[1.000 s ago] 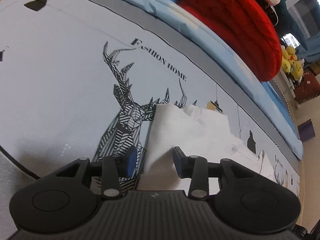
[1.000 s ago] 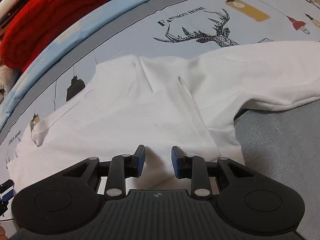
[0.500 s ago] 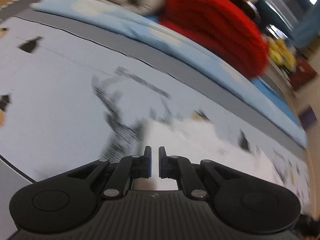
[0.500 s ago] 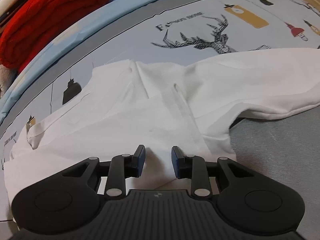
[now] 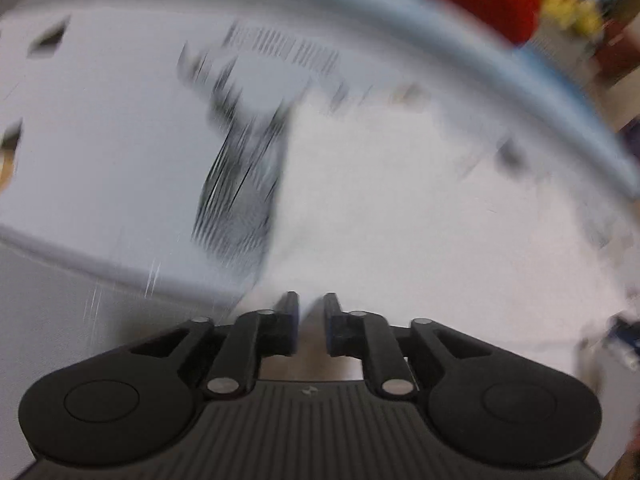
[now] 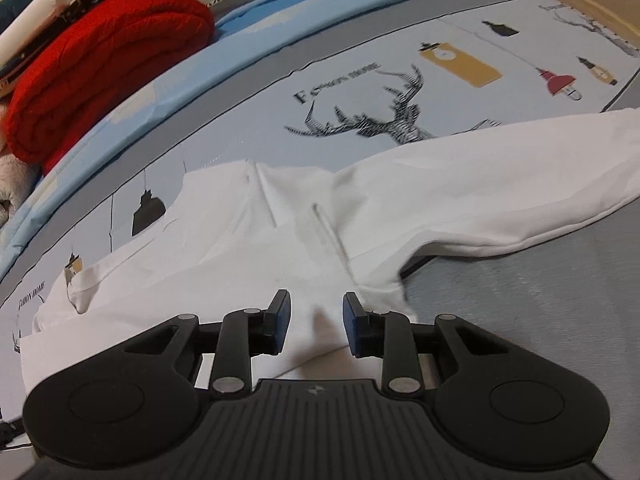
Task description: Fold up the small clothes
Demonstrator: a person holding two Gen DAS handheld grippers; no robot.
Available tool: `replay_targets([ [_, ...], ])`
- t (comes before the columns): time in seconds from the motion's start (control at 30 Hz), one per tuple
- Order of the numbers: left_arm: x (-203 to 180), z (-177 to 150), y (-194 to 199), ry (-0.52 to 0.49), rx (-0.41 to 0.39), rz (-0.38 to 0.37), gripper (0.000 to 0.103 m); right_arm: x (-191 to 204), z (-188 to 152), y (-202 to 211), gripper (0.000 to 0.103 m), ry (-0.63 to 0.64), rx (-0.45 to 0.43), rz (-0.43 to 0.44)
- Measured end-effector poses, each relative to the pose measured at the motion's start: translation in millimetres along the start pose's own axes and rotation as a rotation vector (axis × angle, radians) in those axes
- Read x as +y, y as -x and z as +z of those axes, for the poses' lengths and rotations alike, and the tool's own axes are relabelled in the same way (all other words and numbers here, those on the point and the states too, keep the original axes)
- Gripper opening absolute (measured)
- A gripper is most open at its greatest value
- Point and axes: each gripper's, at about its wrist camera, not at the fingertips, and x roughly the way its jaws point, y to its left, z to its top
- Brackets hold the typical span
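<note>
A small white long-sleeved garment (image 6: 304, 240) lies spread on a printed bed sheet (image 6: 240, 128), one sleeve (image 6: 500, 192) stretched to the right. My right gripper (image 6: 313, 322) is open just above the garment's near edge, white cloth showing between its fingers. The left wrist view is heavily blurred. There my left gripper (image 5: 308, 320) is shut, its jaws nearly closed on white cloth of the garment (image 5: 420, 220), beside the sheet's deer print (image 5: 240, 184).
A rolled red blanket (image 6: 100, 68) and a light blue quilt edge (image 6: 280, 28) lie along the far side of the bed. A grey band (image 6: 540, 300) of the sheet lies to the right of my right gripper. Yellow plush toys (image 5: 568, 4) are beyond the bed.
My left gripper closed from wide open onto the garment's edge and is now moving fast, blurring its view. The garment has shifted slightly in the right wrist view. The right gripper stays open.
</note>
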Motion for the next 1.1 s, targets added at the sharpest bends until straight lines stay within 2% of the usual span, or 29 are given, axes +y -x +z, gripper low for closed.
replay_targets([
  [0.07,-3,-3,4,-0.015,-0.017,0.026,0.015,-8,1,6,0.03,-0.009,-0.009,0.001],
  [0.13,-20,-1,28,-0.051,-0.099,0.048,0.018,-17,3,11,0.03,-0.019,-0.019,-0.002],
  [0.27,-59,-2,69,-0.122,-0.217,-0.008,0.038,-41,13,23,0.03,-0.055,-0.059,-0.012],
  [0.37,-86,-8,80,-0.186,-0.256,-0.018,0.041,-65,22,33,0.03,-0.09,-0.095,-0.03],
  [0.47,-104,-14,81,-0.22,-0.264,0.009,0.041,-93,33,44,0.03,-0.126,-0.133,-0.048],
  [0.67,-118,-13,67,-0.225,-0.251,-0.013,0.041,-175,58,68,0.03,-0.236,-0.236,-0.086],
  [0.7,-119,-12,66,-0.223,-0.249,-0.013,0.041,-195,63,72,0.026,-0.266,-0.264,-0.094],
  [0.73,-120,-13,64,-0.22,-0.248,-0.014,0.041,-211,66,75,0.017,-0.291,-0.286,-0.099],
  [0.83,-120,-11,61,-0.211,-0.244,-0.016,0.041,-270,72,80,0.015,-0.387,-0.338,-0.155],
  [0.97,-120,-10,61,-0.205,-0.243,-0.015,0.041,-331,71,69,0.022,-0.506,-0.355,-0.218],
  [1.03,-120,-9,60,-0.205,-0.242,-0.014,0.041,-353,68,57,0.033,-0.552,-0.335,-0.211],
  [1.1,-119,-9,60,-0.203,-0.239,-0.015,0.041,-367,66,43,0.039,-0.598,-0.31,-0.193],
])
